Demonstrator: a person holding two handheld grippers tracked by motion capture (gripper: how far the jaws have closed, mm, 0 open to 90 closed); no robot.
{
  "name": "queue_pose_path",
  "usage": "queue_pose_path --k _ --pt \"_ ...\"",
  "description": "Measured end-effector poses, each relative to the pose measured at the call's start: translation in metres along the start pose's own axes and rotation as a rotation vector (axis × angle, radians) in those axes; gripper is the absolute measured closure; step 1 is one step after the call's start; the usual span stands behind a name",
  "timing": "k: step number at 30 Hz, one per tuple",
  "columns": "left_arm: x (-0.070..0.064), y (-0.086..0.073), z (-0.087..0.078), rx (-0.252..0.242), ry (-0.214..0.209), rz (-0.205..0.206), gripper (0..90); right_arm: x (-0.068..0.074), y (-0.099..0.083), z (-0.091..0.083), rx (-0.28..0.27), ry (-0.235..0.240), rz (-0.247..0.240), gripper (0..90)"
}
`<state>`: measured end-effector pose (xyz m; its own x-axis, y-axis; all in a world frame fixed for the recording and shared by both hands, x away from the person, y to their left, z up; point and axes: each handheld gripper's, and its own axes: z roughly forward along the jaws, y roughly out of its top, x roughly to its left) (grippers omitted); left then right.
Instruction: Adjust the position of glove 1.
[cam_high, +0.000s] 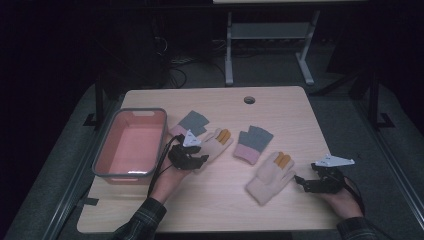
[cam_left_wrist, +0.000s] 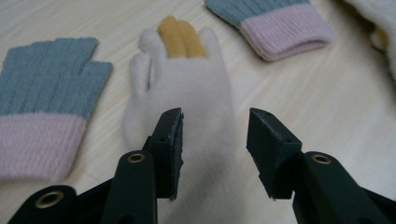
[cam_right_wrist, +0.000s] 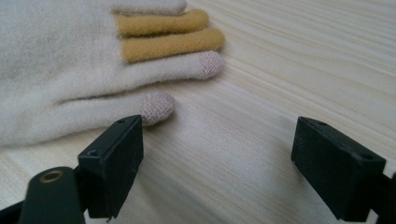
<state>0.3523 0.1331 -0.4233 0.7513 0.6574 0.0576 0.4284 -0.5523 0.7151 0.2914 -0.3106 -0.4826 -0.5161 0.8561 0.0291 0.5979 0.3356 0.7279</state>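
2 cream gloves, 2 grey-pink gloves, 1 bin

Wooden table — four gloves: two cream, two grey-pink — pink bin

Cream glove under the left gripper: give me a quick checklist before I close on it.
1. Left gripper jaws open: ok, a clear gap between them.
2. Cream glove lined up: ok, its cuff end lies between the jaws in the left gripper view.
3. Neighbouring grey-and-pink glove out of the bite: ok, it lies off to the side of the jaws.
4. Jaws low enough to catch the fabric: cannot tell.
5. Pink bin ready beside the left hand: ok, nothing in it.
6. Right gripper out of the way: ok, open over bare table beside the other cream glove.
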Motion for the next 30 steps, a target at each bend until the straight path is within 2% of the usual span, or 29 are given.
queue_pose_path --k 6,8,10,11,13,19,21,22,24,26,27,30 --pt "0.008 0.007 0.019 0.020 0.027 -0.013 49.5 0.000 0.000 0.000 0.000 0.001 0.001 16.4" --pt "0.011 0.008 0.025 0.043 0.041 -0.006 47.0 0.000 0.000 0.000 0.000 0.001 0.000 16.4" --pt "0.014 0.008 0.031 0.037 0.045 -0.017 46.1 0.000 0.000 0.000 0.000 0.001 0.000 16.4" --pt "0.017 0.006 0.037 0.057 0.046 -0.018 46.1 0.000 0.000 0.000 0.000 0.002 0.000 16.4" --pt "0.017 0.005 0.040 0.068 0.048 -0.022 46.2 0.000 0.000 0.000 0.000 0.002 -0.001 16.4" --pt "0.020 0.001 0.047 0.094 0.016 -0.046 61.8 0.000 0.000 0.000 0.000 0.002 -0.001 16.5" --pt "0.020 0.002 0.046 0.090 0.012 -0.056 69.5 0.000 0.000 0.000 0.000 0.002 0.000 16.5" --pt "0.021 0.002 0.045 0.091 0.009 -0.061 69.5 0.000 0.000 0.000 0.000 0.002 -0.001 16.5" --pt "0.022 0.002 0.042 0.088 0.003 -0.080 77.8 0.000 0.000 0.000 0.000 0.002 -0.001 16.5" --pt "0.023 0.002 0.039 0.084 0.001 -0.103 81.3 0.000 0.000 0.000 0.000 0.002 -0.001 16.5" --pt "0.023 0.003 0.037 0.076 0.002 -0.102 85.5 0.000 0.000 0.000 0.001 0.002 0.001 16.5" --pt "0.021 0.004 0.032 0.071 -0.019 -0.111 86.2 0.000 0.000 0.000 0.000 0.002 0.000 16.5"
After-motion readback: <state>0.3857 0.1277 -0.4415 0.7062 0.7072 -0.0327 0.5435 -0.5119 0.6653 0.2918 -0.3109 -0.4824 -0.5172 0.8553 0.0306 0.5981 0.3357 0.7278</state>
